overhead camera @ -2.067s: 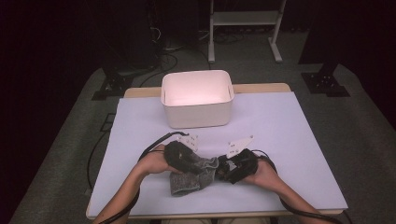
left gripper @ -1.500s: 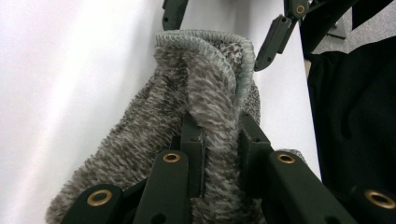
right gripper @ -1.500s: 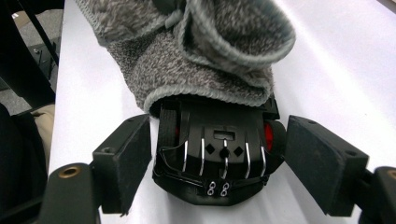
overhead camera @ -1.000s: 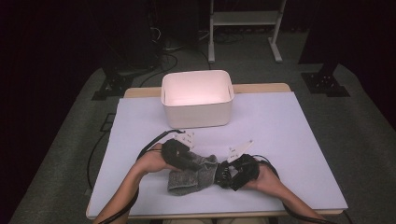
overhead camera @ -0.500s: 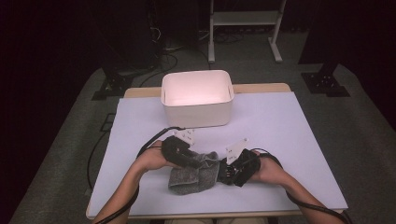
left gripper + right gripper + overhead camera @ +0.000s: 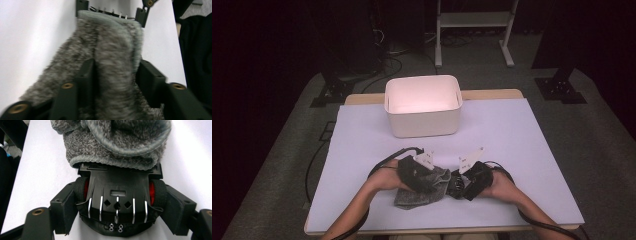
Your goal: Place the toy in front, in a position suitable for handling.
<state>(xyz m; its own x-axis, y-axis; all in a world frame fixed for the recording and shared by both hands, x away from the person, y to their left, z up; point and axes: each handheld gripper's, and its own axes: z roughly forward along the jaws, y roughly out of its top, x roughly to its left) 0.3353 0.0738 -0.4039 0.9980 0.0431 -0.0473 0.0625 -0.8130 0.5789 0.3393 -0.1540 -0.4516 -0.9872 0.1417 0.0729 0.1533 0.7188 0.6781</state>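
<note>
A grey fuzzy sock (image 6: pixel 419 192) lies near the table's front edge, its open cuff (image 6: pixel 112 142) pulled over one end of a black toy car (image 6: pixel 117 182) with red wheel hubs. My right gripper (image 6: pixel 120 188) is shut on the car's sides at the wheels; in the high view it (image 6: pixel 457 184) sits right of the sock. My left gripper (image 6: pixel 115 67) straddles the sock (image 6: pixel 110 45); its jaws have just been opening, and the right pad stands off the fabric. From above, the left gripper (image 6: pixel 429 179) lies on top of the sock.
A white rectangular bin (image 6: pixel 423 120) stands at the back middle of the pale lavender table (image 6: pixel 522 135). Cables trail from both grippers. Dark floor and a metal stand's legs lie beyond the table.
The left gripper has shifted a little over the sock and its jaws have let go of the fabric. The right gripper holds the car in nearly the same place.
</note>
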